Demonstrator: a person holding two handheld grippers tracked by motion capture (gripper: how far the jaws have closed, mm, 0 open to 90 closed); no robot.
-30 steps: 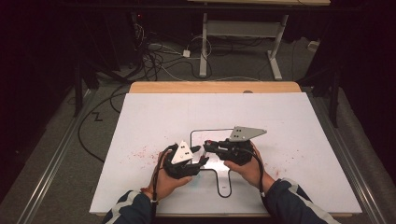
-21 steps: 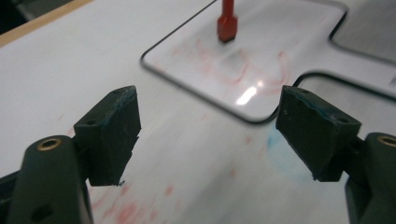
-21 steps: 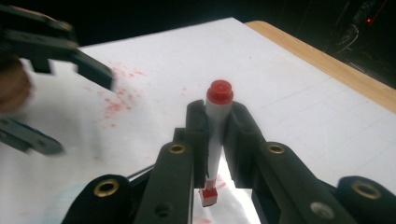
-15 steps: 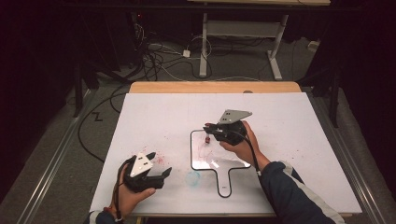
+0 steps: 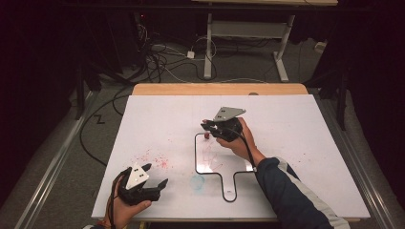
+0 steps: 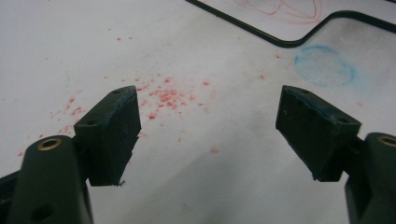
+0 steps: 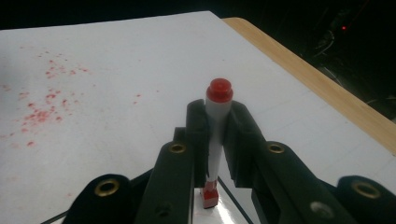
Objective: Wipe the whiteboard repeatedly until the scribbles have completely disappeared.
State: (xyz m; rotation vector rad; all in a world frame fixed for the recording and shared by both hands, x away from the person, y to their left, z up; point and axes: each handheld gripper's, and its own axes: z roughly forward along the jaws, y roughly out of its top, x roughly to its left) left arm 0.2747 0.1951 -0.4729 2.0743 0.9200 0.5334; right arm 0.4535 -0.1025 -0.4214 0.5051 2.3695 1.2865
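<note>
Right hand-held gripper (image 5: 210, 128) is clamped on a red marker (image 7: 215, 135), centre of the high view, at the top edge of the small whiteboard (image 5: 210, 164). Marker's long axis runs near upright: red end cap up, tip down on the board. To draw well: keep it steep, light pressure, move from the wrist, stay inside the black rim. Left hand-held gripper (image 5: 155, 175) sits lower left on the desk (image 5: 305, 124), jaws wide, empty.
</note>
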